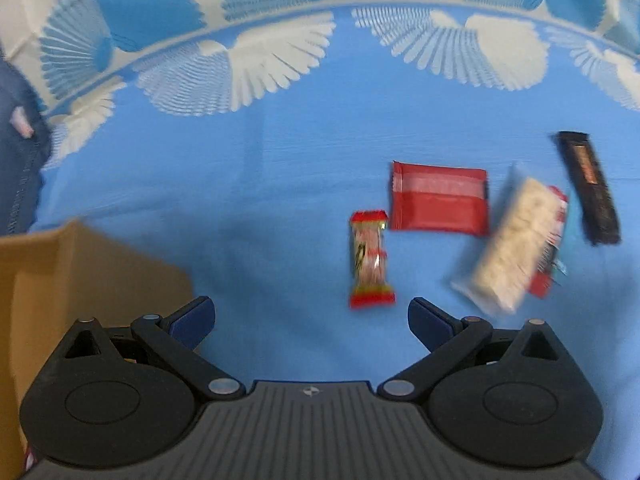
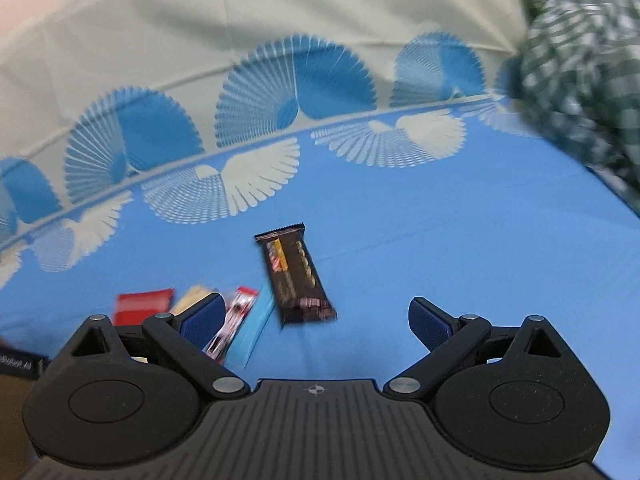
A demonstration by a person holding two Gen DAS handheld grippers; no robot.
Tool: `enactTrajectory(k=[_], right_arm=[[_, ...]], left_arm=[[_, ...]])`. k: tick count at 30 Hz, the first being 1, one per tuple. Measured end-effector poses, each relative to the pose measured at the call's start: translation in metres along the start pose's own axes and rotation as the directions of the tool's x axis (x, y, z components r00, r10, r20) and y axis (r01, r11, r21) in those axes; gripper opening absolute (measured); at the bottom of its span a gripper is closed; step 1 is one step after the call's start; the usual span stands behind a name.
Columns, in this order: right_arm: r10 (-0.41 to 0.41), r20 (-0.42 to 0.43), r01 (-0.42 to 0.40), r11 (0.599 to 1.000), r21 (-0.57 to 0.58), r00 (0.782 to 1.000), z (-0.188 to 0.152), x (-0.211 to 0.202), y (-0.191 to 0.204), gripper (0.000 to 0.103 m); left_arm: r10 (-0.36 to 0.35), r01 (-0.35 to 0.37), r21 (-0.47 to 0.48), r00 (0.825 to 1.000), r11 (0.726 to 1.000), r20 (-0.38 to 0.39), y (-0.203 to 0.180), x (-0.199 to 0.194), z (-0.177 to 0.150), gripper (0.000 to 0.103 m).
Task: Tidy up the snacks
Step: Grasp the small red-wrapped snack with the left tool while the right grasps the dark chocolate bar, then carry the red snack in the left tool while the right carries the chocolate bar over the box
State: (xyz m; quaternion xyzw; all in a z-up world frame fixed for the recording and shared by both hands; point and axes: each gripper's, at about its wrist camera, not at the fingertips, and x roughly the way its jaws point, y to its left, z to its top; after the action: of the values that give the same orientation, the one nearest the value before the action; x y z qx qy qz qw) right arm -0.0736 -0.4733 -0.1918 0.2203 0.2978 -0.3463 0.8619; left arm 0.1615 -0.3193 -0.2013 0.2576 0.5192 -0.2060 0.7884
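Both the left gripper (image 1: 310, 318) and right gripper (image 2: 316, 318) hang wide apart and empty above the snacks scattered right of the cardboard box (image 1: 80, 280), the dark bar (image 2: 296, 276) farthest, presumably awaiting collection.

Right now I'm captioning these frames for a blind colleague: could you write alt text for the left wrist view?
The open left gripper hovers over a blue patterned cloth, empty. Ahead lie four snacks: a small red-ended packet, a red wrapper, a pale rice bar and a dark bar. A cardboard box sits at the left.
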Motion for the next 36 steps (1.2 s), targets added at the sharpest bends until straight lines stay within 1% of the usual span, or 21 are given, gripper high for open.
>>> enactTrajectory(k=[3, 6, 7, 9, 10, 11, 12, 13, 15, 16, 17, 18, 19, 20, 21, 23, 26, 29, 32, 36], right_arm=[[-0.003, -0.03, 0.002, 0.999, -0.038, 1.0, 0.009, 0.05, 0.008, 0.098], [0.008, -0.07, -0.013, 0.998, -0.069, 0.998, 0.016, 0.095, 0.017, 0.098], [0.0, -0.079, -0.006, 0.997, -0.073, 0.997, 0.017, 0.107, 0.019, 0.098], [-0.014, -0.102, 0.008, 0.998, -0.054, 0.995, 0.017, 0.128, 0.018, 0.098], [-0.027, -0.109, 0.022, 0.999, -0.045, 0.994, 0.016, 0.136, 0.016, 0.101], [-0.046, -0.075, 0.042, 0.997, -0.06, 0.996, 0.013, 0.137, 0.017, 0.102], [-0.057, -0.066, 0.052, 0.995, -0.082, 0.996, 0.011, 0.139, 0.018, 0.103], [-0.054, -0.058, 0.048, 0.994, -0.097, 0.997, 0.01, 0.14, 0.018, 0.103], [-0.047, -0.043, 0.042, 0.994, -0.103, 0.998, 0.007, 0.139, 0.017, 0.102], [-0.045, -0.041, 0.041, 0.993, -0.107, 0.998, 0.007, 0.138, 0.016, 0.1], [-0.049, -0.039, 0.045, 0.992, -0.114, 0.998, 0.006, 0.137, 0.016, 0.083], [-0.05, -0.026, 0.047, 0.991, -0.122, 0.998, 0.006, 0.132, 0.016, 0.064], [-0.04, -0.012, 0.038, 0.989, -0.14, 0.999, 0.007, 0.126, 0.018, 0.041], [-0.048, -0.015, 0.045, 0.986, -0.162, 0.999, 0.009, 0.122, 0.02, 0.04], [-0.053, -0.022, 0.049, 0.985, -0.164, 0.998, 0.009, 0.117, 0.02, 0.04], [-0.049, -0.016, 0.046, 0.988, -0.15, 0.999, 0.009, 0.109, 0.015, 0.04], [-0.069, -0.01, 0.067, 0.992, -0.109, 0.998, 0.007, 0.093, 0.004, 0.04], [-0.071, -0.003, 0.071, 0.997, -0.041, 0.997, 0.001, 0.063, -0.011, 0.04], [-0.06, 0.007, 0.06, 0.998, 0.015, 0.998, -0.014, 0.02, -0.021, 0.04], [-0.021, -0.013, 0.022, 0.998, 0.05, 1.0, -0.053, -0.045, -0.021, 0.04]], left_arm=[[-0.011, 0.011, 0.022, 1.0, 1.0, -0.019, -0.004, 0.029, 0.016, 0.103], [0.012, -0.011, 0.042, 1.0, 0.999, -0.025, -0.006, 0.053, 0.025, 0.103], [0.003, -0.002, 0.05, 1.0, 0.999, -0.031, -0.006, 0.06, 0.026, 0.103], [-0.051, 0.052, 0.02, 0.999, 0.998, -0.005, 0.003, 0.064, 0.025, 0.103], [-0.079, 0.079, -0.011, 0.997, 0.997, -0.008, 0.009, 0.067, 0.023, 0.103], [-0.101, 0.1, -0.042, 0.995, 0.994, -0.012, 0.014, 0.07, 0.022, 0.103], [-0.122, 0.121, -0.076, 0.992, 0.99, -0.019, 0.019, 0.072, 0.022, 0.103], [-0.131, 0.129, -0.096, 0.991, 0.987, -0.018, 0.022, 0.073, 0.022, 0.103], [-0.12, 0.117, -0.096, 0.993, 0.988, -0.021, 0.021, 0.073, 0.023, 0.103], [-0.11, 0.108, -0.095, 0.994, 0.99, -0.02, 0.02, 0.072, 0.023, 0.103], [-0.095, 0.092, -0.094, 0.995, 0.991, -0.022, 0.019, 0.07, 0.023, 0.102], [-0.092, 0.09, -0.096, 0.995, 0.991, -0.022, 0.017, 0.065, 0.022, 0.091], [-0.129, 0.126, -0.108, 0.991, 0.986, -0.019, 0.017, 0.058, 0.022, 0.065], [-0.139, 0.137, -0.116, 0.99, 0.984, -0.007, 0.017, 0.05, 0.021, 0.046], [-0.15, 0.148, -0.111, 0.989, 0.983, -0.01, 0.017, 0.047, 0.023, 0.019], [-0.189, 0.185, -0.118, 0.982, 0.976, -0.022, 0.02, 0.042, 0.021, 0.019], [-0.19, 0.187, -0.107, 0.982, 0.976, -0.016, 0.024, 0.03, 0.01, 0.018], [-0.225, 0.221, -0.121, 0.974, 0.968, -0.015, 0.03, 0.013, -0.006, 0.018], [-0.264, 0.262, -0.108, 0.965, 0.959, -0.003, 0.032, -0.02, -0.039, 0.018], [-0.314, 0.313, -0.084, 0.949, 0.946, 0.003, 0.038, -0.07, -0.093, 0.018]])
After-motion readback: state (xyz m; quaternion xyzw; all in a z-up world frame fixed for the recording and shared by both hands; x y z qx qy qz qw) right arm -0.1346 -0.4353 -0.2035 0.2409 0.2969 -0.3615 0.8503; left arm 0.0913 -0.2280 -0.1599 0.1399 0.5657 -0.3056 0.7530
